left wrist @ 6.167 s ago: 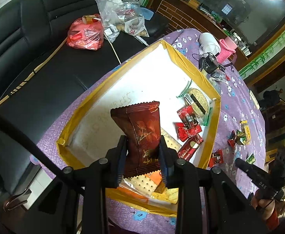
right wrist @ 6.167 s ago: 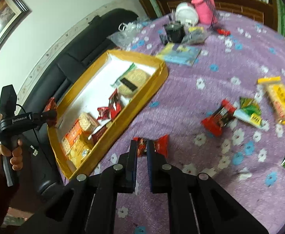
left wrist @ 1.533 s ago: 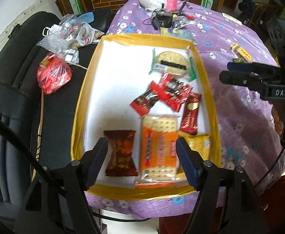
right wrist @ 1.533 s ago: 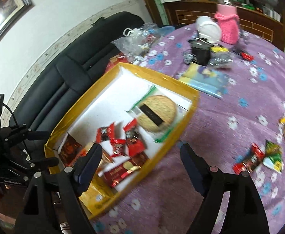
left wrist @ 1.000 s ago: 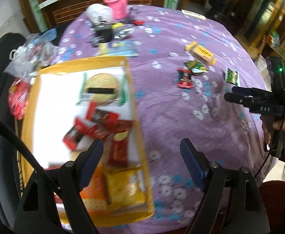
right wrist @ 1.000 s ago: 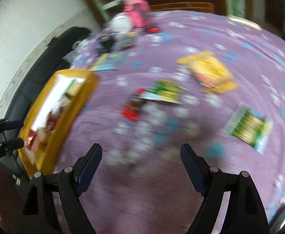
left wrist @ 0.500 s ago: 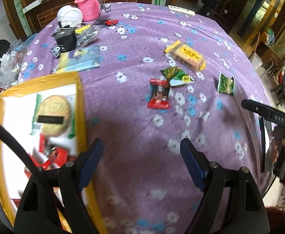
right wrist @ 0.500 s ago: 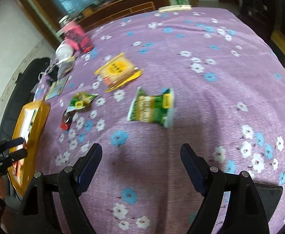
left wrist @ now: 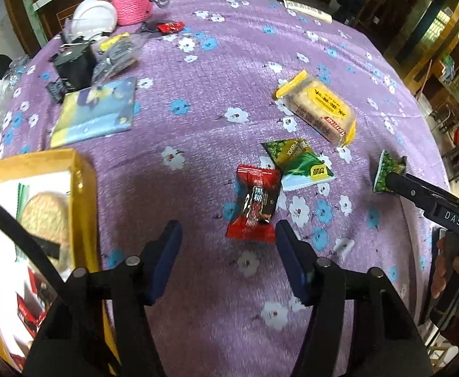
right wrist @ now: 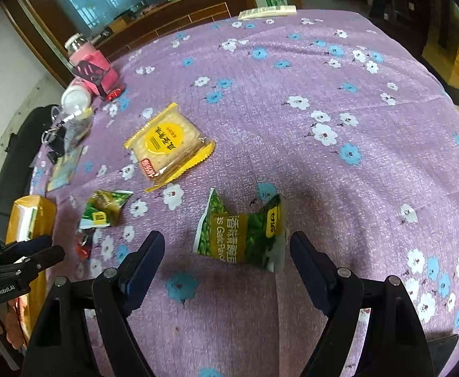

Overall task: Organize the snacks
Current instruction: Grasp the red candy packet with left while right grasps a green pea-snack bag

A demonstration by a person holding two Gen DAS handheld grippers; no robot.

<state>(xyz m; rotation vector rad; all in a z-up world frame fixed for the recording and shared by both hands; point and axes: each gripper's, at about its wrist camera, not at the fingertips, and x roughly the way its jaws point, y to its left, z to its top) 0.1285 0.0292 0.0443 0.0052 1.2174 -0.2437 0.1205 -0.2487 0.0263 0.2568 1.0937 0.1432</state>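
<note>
Left wrist view: our left gripper (left wrist: pixel 228 251), jaws wide and empty, now sits much nearer the red candy packet (left wrist: pixel 255 207) than half a second ago; the yellow tray (left wrist: pixel 83 188) has slid to the left edge. Our right gripper (right wrist: pixel 226 264), also wide open and empty, has closed in on the green pea packet (right wrist: pixel 243 235), which lies between its fingers on the purple tablecloth (right wrist: pixel 355 110).
</note>
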